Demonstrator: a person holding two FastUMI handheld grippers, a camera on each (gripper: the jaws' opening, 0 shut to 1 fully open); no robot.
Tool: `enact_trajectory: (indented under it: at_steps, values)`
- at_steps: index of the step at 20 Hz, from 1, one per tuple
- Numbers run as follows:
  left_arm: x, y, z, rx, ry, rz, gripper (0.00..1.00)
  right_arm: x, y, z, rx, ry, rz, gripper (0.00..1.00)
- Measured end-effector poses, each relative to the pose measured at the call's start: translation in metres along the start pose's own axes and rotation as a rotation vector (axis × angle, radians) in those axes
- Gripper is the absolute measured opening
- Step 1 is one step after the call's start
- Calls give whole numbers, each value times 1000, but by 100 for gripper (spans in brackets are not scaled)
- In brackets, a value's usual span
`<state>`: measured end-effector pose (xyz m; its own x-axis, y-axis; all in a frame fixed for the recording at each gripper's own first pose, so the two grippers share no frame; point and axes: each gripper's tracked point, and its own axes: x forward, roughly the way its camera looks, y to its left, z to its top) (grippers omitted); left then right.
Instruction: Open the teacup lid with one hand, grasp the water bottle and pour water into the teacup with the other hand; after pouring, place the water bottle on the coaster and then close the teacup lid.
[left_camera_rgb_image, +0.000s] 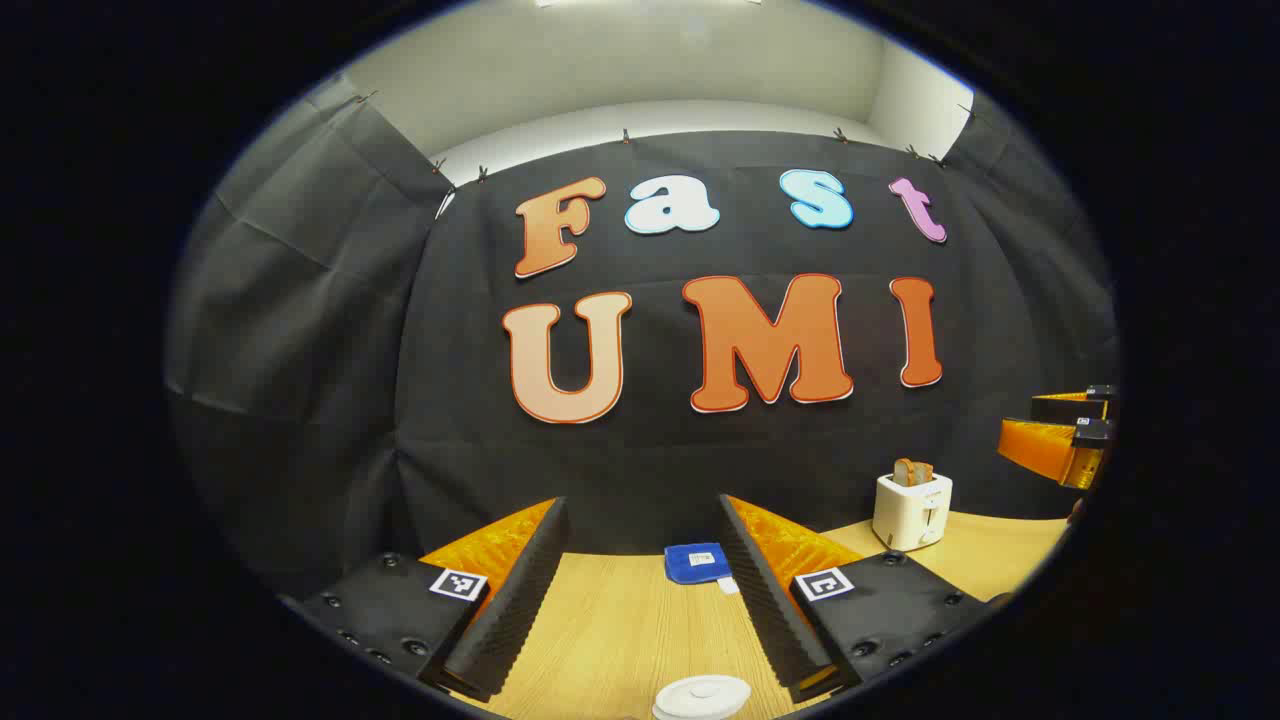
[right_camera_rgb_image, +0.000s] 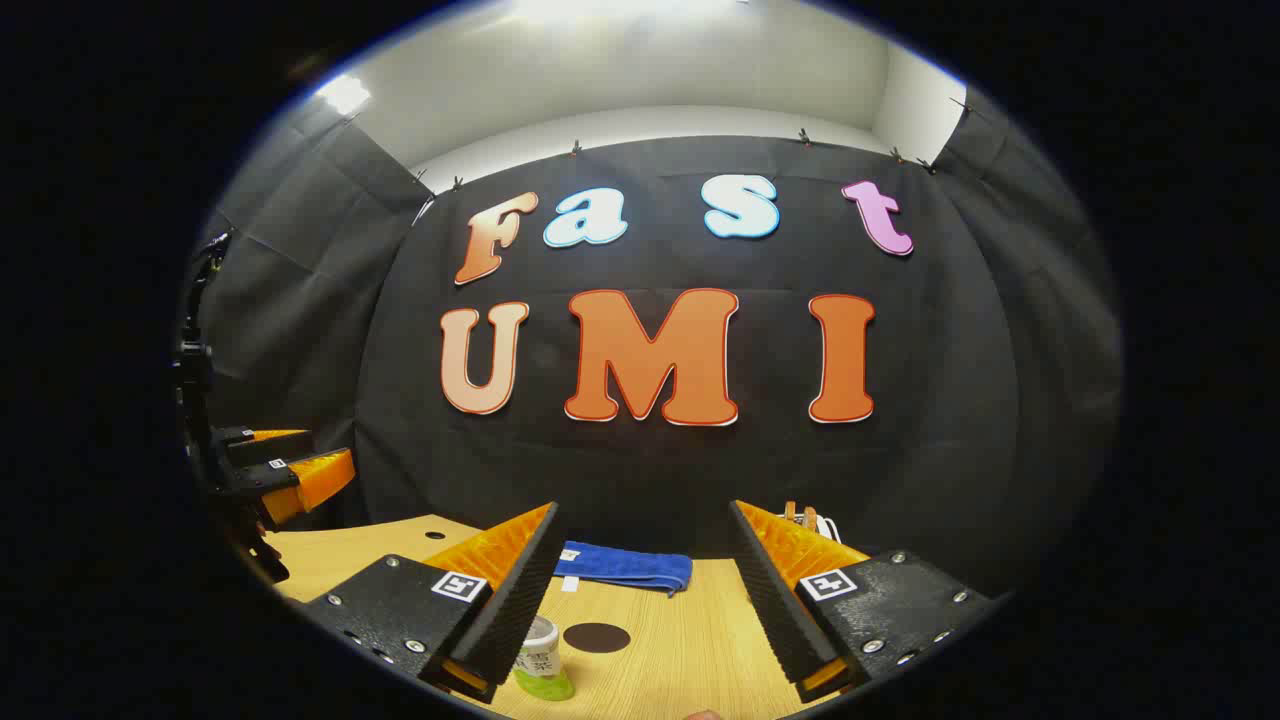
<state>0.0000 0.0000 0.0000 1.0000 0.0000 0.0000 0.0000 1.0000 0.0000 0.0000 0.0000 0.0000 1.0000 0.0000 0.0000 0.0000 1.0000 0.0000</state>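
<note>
The left gripper (left_camera_rgb_image: 635, 600) hangs released above the bench (left_camera_rgb_image: 620, 640), jaws wide with nothing between them. Just below and ahead of it sits the white lid (left_camera_rgb_image: 703, 695) of the teacup, still on, low at the near edge of the left gripper view. It looks hard and smooth, probably light but likely to slip; the raised middle seems the best place to take hold, pinched gently. Farther out lie a blue cloth (left_camera_rgb_image: 697, 562) and a toaster (left_camera_rgb_image: 912, 510) off to the right, well apart from the cup.

The right gripper (right_camera_rgb_image: 640, 600) is also released and empty. The bottle (right_camera_rgb_image: 541, 660) stands upright just beside its left finger, partly hidden by it, not between the jaws. It looks small, with a label and a pale cap; I would judge it stiff enough to squeeze at mid-body, though full weight could make it tip. The dark round coaster (right_camera_rgb_image: 596, 637) lies flat near the bottle, with the cloth (right_camera_rgb_image: 625, 568) behind it.

The bench has open wood around both things, so there is room to lift and tilt. The other gripper (right_camera_rgb_image: 300, 470) is well off to the left.
</note>
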Motion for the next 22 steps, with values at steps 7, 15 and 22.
enact_trajectory:
  at_steps: [7, 15, 22]
  values:
    - [4, 9, -8, -18, 14, 10, 96, 4, 1, -1, 14, -10, 13, 98]
    - [12, 14, -28, -54, 77, 3, 96, 6, 18, -20, -41, 41, 49, 98]
    - [6, 0, -60, -86, 109, -52, 96, 5, 25, -48, -24, 86, 86, 98]
